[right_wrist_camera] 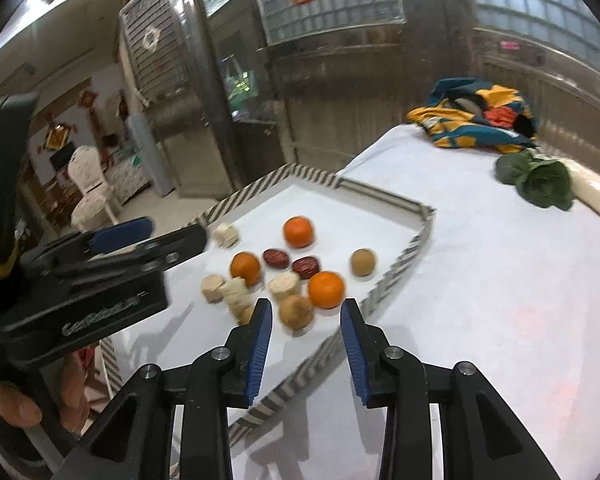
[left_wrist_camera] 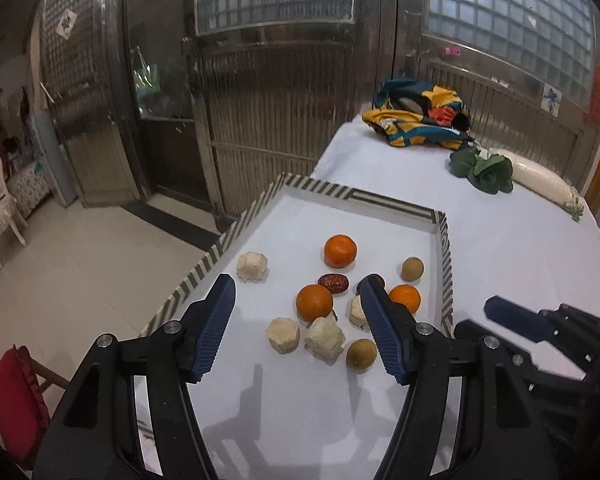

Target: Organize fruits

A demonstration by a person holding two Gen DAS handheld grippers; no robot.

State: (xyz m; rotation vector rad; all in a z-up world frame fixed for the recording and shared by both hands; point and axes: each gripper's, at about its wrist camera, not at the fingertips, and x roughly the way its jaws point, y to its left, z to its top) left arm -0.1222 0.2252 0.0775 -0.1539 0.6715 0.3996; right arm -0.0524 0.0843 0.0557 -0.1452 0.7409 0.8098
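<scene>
Left wrist view: left gripper (left_wrist_camera: 296,296) hovers over the striped-rim tray (left_wrist_camera: 444,256), fingers spread wide, holding nothing. All the fruit sits loose inside the tray: three oranges, the nearest orange (left_wrist_camera: 314,301) framed between the blue pads, two brown longans (left_wrist_camera: 361,353), at least one red date (left_wrist_camera: 333,282) and pale cut chunks (left_wrist_camera: 325,338). That framing suggests it's lining up on the orange or the chunks just below it, my read only. Right gripper (left_wrist_camera: 512,318) shows side-on, outside the tray's right rim. Right wrist view (motion-blurred): right gripper (right_wrist_camera: 306,316) is low at the tray's near rim (right_wrist_camera: 404,260), fingers apart, empty; a round pale-brown fruit (right_wrist_camera: 297,311) and an orange (right_wrist_camera: 326,289) lie just past the tips, so it looks staged for that corner. Left gripper (right_wrist_camera: 120,232) comes in from the left above the tray. Beyond the tray on the white cloth: a colourful bag (right_wrist_camera: 480,116), leafy greens (right_wrist_camera: 540,180), a white radish (right_wrist_camera: 596,196). No sorting bins visible, so the target layout is unclear.
</scene>
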